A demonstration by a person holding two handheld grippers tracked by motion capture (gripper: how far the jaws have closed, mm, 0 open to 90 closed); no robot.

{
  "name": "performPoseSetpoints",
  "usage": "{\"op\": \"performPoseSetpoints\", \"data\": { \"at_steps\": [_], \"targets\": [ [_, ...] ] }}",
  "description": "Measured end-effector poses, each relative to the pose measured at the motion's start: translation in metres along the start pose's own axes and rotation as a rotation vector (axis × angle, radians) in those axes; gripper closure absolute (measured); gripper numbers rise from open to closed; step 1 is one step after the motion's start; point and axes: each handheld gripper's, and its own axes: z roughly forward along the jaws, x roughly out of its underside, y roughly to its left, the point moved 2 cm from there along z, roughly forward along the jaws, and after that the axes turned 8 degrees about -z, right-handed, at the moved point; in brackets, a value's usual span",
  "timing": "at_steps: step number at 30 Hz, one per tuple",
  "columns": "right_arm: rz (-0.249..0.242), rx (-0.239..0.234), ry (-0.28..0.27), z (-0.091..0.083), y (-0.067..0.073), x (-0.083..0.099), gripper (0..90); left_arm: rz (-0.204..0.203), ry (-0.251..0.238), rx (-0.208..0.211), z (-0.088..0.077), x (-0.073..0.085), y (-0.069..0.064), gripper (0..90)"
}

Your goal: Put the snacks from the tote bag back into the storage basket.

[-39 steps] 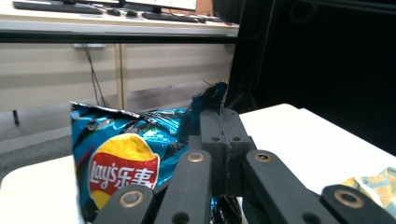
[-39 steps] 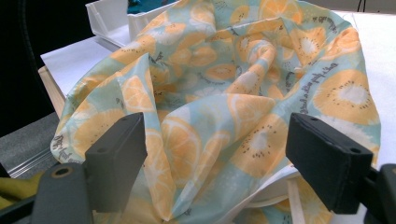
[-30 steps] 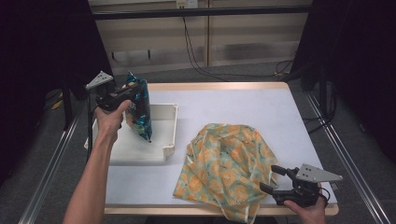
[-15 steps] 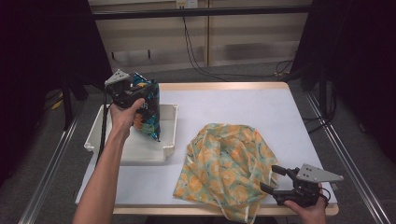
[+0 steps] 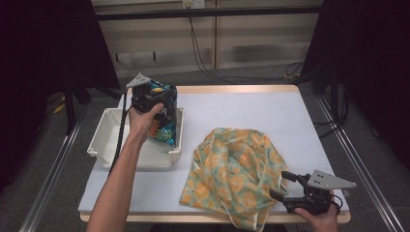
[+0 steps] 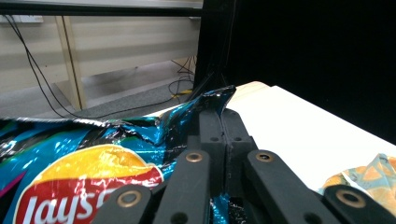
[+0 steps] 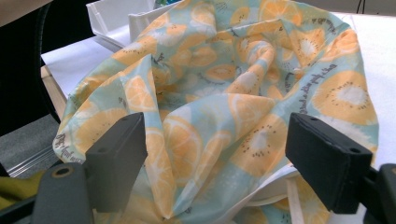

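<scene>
Blue chip bag [image 5: 163,115] pinched between left tongs [image 6: 223,116]

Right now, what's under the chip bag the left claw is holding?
The chip bag hangs from the shut left claw above the white tray. The tray floor that shows is bare; the part behind bag and forearm is hidden.

The chip bag [image 6: 84,168] is cut off by the left gripper view's bottom and left edges.
</scene>
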Motion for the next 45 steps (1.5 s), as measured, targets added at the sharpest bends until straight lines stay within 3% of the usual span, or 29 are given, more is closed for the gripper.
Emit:
{"op": "performPoseSetpoints", "data": {
  "at_steps": [6, 17, 24, 26, 30, 32, 33, 35, 36, 45],
  "targets": [
    [-0.002, -0.003, 0.002, 0.000, 0.000, 0.000, 20.1, 0.001, 0.016, 0.004, 0.008, 0.003, 0.000, 87.3],
    [-0.001, -0.006, 0.003, 0.000, 0.000, 0.001, 20.1, 0.002, 0.051, 0.001, 0.011, 0.006, 0.004, 74.9],
    [-0.001, -0.010, 0.004, 0.001, -0.001, 0.001, 19.9, 0.009, 0.032, 0.037, 0.001, 0.003, -0.001, 62.7],
    [0.001, -0.007, 0.006, 0.000, -0.001, 0.001, 19.9, 0.022, 0.049, 0.036, -0.005, 0.002, -0.003, 61.2],
    [0.000, -0.004, 0.001, 0.000, 0.000, 0.000, 19.9, 0.025, 0.070, 0.051, -0.026, 0.006, -0.004, 67.6],
    [0.000, -0.002, 0.001, 0.000, 0.000, 0.000, 19.9, 0.010, 0.073, 0.078, -0.037, 0.012, -0.004, 76.0],
    [0.000, -0.002, 0.002, 0.000, 0.000, 0.000, 19.9, 0.028, 0.077, 0.069, -0.042, 0.015, -0.004, 80.0],
    [0.001, -0.005, 0.007, 0.001, 0.000, 0.000, 19.8, 0.025, 0.101, 0.090, -0.050, 0.023, -0.005, 87.5],
    [0.002, -0.004, 0.008, 0.001, -0.001, 0.001, 19.7, 0.038, 0.111, 0.077, -0.054, 0.027, -0.005, 90.0],
    [0.001, -0.001, 0.008, 0.002, 0.000, 0.000, 19.7, 0.046, 0.191, 0.038, -0.084, 0.066, 0.001, 90.0]
  ]
}}
